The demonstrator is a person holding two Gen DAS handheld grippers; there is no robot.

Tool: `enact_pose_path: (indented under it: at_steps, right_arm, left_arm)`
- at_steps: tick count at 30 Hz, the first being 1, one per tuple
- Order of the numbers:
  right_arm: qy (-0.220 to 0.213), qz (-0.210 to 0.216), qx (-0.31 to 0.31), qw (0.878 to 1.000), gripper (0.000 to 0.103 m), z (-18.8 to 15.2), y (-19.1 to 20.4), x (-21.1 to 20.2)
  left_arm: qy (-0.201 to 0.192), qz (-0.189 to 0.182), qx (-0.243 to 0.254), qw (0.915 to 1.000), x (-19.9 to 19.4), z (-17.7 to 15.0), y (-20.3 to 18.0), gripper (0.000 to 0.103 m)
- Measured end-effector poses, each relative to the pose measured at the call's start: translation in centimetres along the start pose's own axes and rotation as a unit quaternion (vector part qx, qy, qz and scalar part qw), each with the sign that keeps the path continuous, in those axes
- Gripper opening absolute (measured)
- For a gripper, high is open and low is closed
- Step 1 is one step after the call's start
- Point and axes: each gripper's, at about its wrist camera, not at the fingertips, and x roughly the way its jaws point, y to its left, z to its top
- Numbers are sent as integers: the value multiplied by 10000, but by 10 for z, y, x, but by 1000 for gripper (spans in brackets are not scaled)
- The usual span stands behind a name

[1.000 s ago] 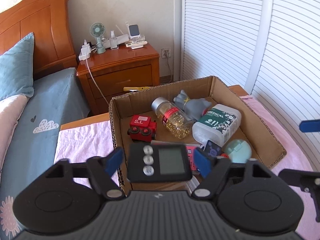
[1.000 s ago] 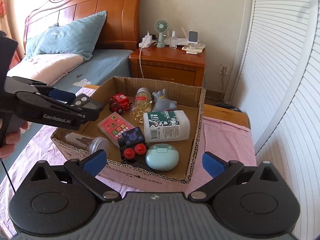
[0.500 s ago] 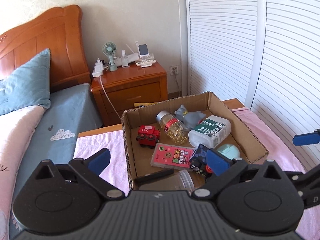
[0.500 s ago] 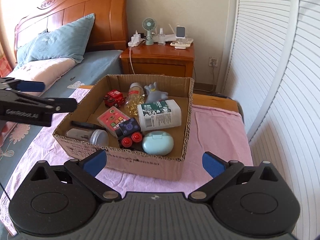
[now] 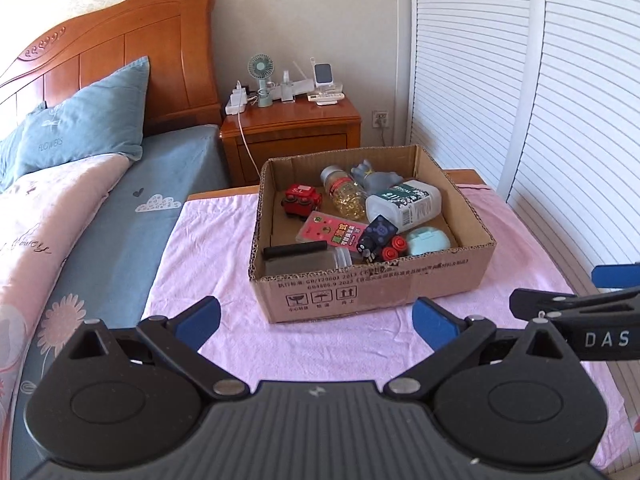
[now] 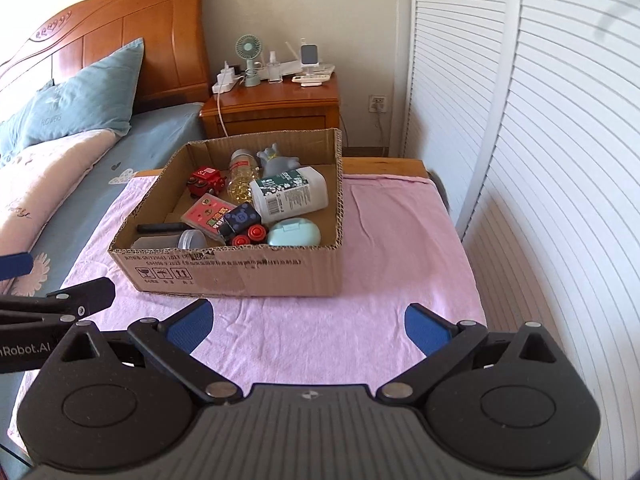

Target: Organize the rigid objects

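Holding both claws spread and empty above the near edge of the worktop, I see my left claw [image 5: 316,320] and right claw [image 6: 307,324] over the pink cloth [image 6: 380,248]. The cardboard box [image 5: 372,284] sits near the middle of the worktop, well apart from both. Inside it lie a red toy train [image 5: 301,199], a pill bottle [image 5: 346,196], a white bottle [image 5: 404,203], a pink card [image 5: 332,233], a mint case [image 5: 427,240], a blue toy car [image 5: 378,240] and a black timer [image 5: 295,249] at the near left corner.
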Motion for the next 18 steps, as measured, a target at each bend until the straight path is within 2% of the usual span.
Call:
enact_pose_path:
  at_steps: [9,18]
  right_arm:
    - [-12,-81,176,9998,103,-8,-3,-10]
    - [-72,-88,154,9998,103,-8,0,-14]
  left_arm:
    - [50,2,-244,9997,-7,-7,4,102]
    - [40,38,-288,9996,-11,-7,3,102]
